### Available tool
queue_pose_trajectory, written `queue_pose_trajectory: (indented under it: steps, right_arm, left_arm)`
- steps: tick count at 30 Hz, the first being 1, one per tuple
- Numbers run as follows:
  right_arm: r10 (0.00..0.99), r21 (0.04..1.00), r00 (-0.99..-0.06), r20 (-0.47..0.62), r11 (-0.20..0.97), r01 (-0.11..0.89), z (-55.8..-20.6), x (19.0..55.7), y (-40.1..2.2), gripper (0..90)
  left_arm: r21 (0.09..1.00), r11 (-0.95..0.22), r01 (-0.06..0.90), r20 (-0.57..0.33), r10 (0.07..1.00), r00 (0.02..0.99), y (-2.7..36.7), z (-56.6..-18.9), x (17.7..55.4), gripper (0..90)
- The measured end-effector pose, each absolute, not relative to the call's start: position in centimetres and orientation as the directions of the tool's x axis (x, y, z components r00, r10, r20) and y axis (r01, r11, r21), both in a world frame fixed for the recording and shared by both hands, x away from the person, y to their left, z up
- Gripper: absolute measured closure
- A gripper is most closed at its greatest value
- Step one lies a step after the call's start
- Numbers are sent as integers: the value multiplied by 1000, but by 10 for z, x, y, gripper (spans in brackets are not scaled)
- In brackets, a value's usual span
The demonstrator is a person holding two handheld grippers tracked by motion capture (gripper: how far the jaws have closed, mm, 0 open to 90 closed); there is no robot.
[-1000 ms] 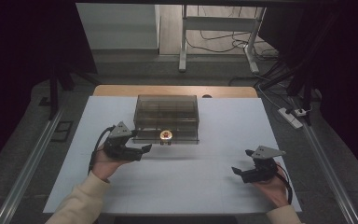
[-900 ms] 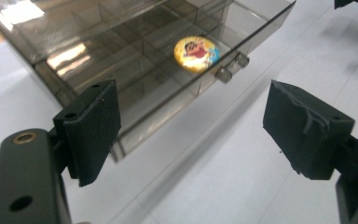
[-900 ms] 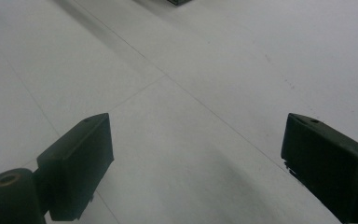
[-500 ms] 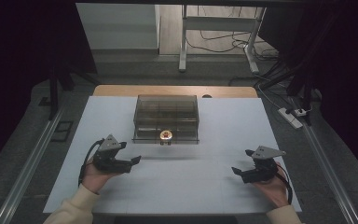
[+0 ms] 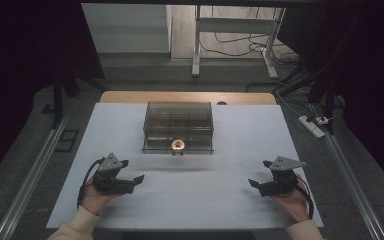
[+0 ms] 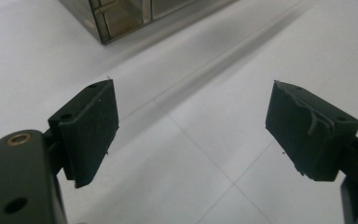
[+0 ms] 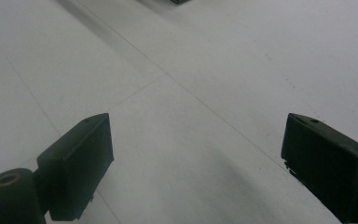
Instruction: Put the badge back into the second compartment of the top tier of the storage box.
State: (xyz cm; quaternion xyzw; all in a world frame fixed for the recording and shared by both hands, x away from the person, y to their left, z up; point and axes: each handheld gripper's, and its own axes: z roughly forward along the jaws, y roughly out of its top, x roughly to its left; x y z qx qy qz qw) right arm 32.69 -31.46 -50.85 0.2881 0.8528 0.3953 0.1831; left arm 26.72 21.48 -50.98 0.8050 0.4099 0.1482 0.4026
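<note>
A smoky see-through box with several compartments stands in the middle of the white table. A small round gold-and-red piece sits at the middle of its front face. My left gripper is low over the table at the near left, well short of the box. Its jaws have just been opening and stand open with nothing between them; a corner of the box shows ahead. My right gripper rests at the near right, open over bare table.
The white table top has a wooden strip along its far edge. Metal rails run down both sides. A power strip and cables lie on the floor at the right, and a metal stand is beyond the table.
The left hand has drawn back from the box toward the near left and sunk closer to the table. The right hand has stayed where it was.
</note>
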Motion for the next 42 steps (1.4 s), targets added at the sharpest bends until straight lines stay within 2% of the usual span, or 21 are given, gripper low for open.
queue_pose_trajectory:
  steps: [16,42]
  right_arm:
    - [639,771,-764,-90,530,352,-510,327,-315,84]
    - [639,785,-763,-97,520,335,-507,325,-315,84]
  left_arm:
    - [756,-330,565,-103,793,601,229,-523,254,170]
    - [760,-326,563,-110,789,605,227,-523,258,167]
